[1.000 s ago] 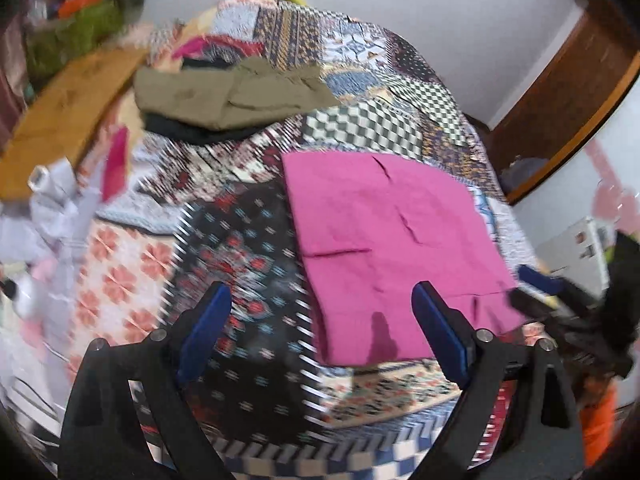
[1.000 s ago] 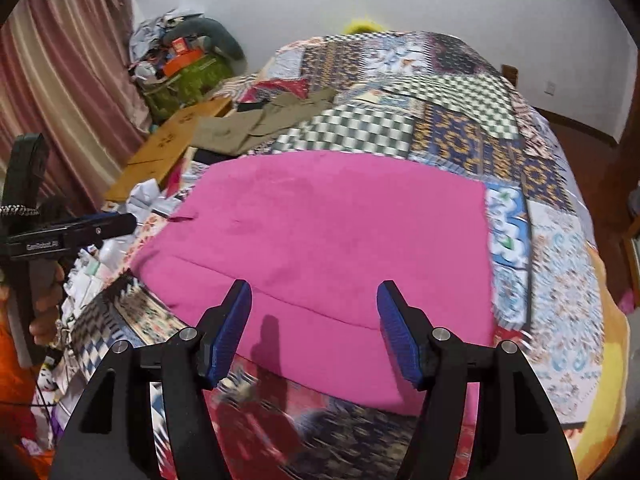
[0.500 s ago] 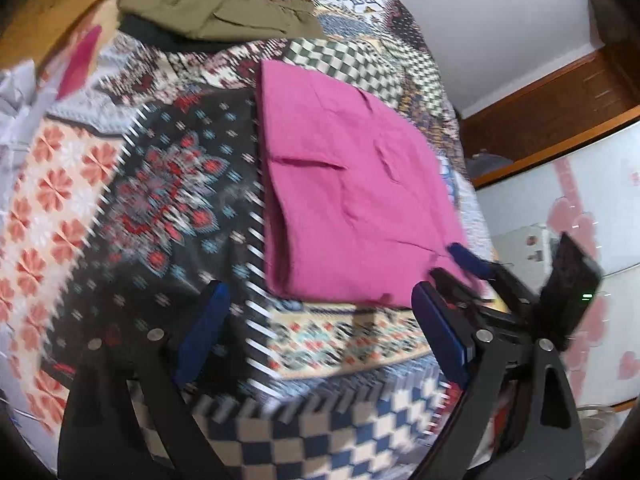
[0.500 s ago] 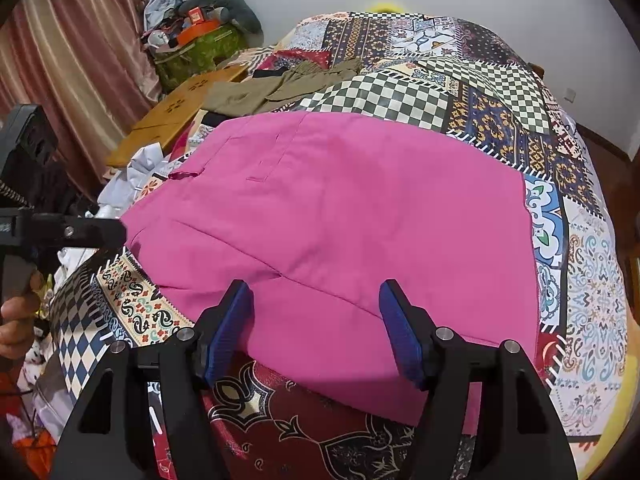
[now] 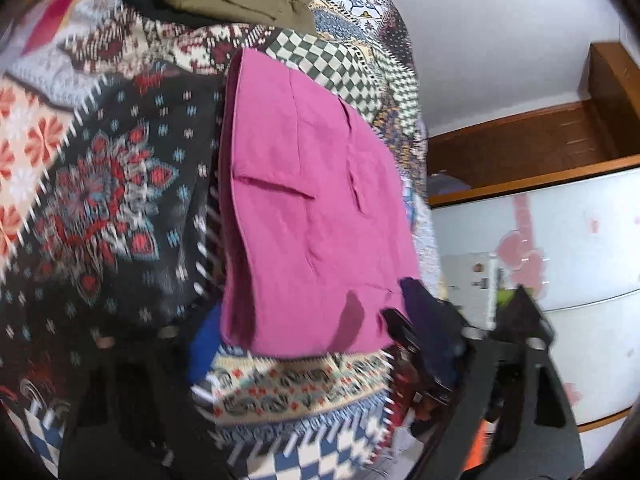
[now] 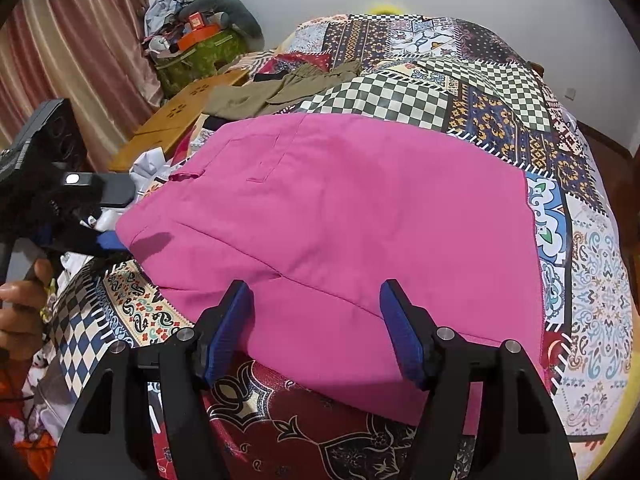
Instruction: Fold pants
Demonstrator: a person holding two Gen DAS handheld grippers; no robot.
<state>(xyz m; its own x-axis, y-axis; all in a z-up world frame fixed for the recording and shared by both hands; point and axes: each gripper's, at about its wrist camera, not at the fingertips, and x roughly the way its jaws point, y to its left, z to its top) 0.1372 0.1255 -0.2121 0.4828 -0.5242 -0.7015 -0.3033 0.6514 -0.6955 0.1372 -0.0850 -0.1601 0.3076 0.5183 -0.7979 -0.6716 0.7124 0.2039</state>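
Pink pants [image 6: 340,216] lie folded flat on the patchwork bedspread [image 6: 480,92]. My right gripper [image 6: 318,322] is open, its blue pads straddling the near edge of the pants without pressing on it. In the same view my left gripper [image 6: 120,218] comes in from the left at the pants' left corner, held by a hand [image 6: 20,304]. The left wrist view is blurred: the pants [image 5: 312,208] run away from the camera, and the left gripper [image 5: 316,332] has its jaws closing around their near edge. Its pads do not visibly pinch the cloth.
Olive trousers [image 6: 280,88] lie further back on the bed over a dark garment. A wooden board [image 6: 176,120], crumpled papers and a green bag piled with clutter [image 6: 200,52] sit along the left side by a curtain. A white cabinet [image 5: 560,260] stands to the right.
The left gripper has rolled and sunk toward the near edge of the pants, its jaws narrowing. The right gripper dropped slightly closer to the pants, then held still.
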